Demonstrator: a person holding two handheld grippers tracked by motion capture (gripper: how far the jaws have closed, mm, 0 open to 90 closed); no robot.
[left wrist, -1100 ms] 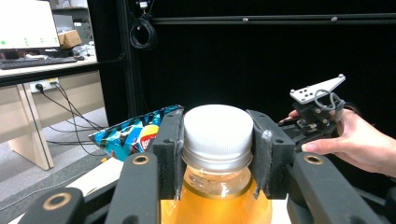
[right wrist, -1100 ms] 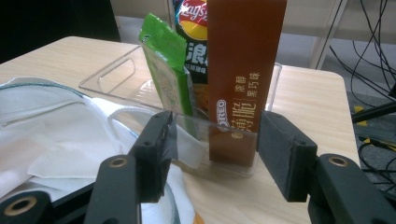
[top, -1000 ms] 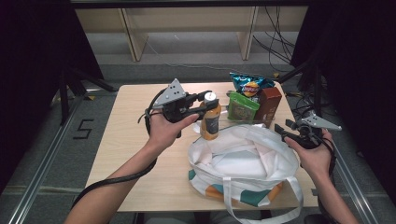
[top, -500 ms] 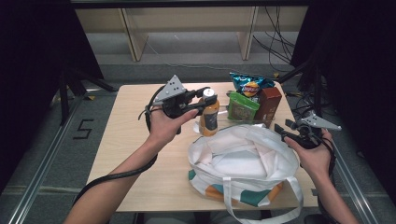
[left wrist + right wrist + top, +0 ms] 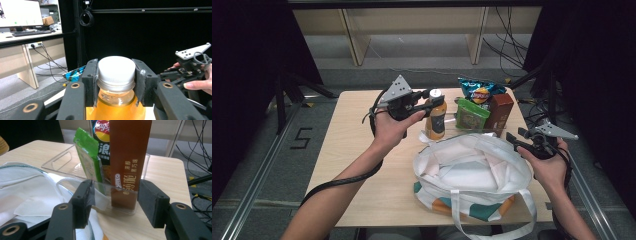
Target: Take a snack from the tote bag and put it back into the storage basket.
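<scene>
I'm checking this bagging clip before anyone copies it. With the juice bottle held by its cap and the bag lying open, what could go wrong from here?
1. The left claw grips the juice bottle only around its white cap; the heavy body hanging below could swing or slip out.
2. The tote bag has a soft, sagging rim, so the bottle's base might catch on it.
3. The right claw hangs open just in front of the brown Oreo box in the clear tray; a nudge could tip the box.

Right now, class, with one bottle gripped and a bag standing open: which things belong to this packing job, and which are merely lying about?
In the job:
- orange drink bottle, clamped at its cap in the left gripper
- white tote bag, open
- clear tray with green packet, Lay's crisps bag, brown Oreo box
- right gripper, open

Lying about:
- floor cables
- wooden shelf frame
</scene>
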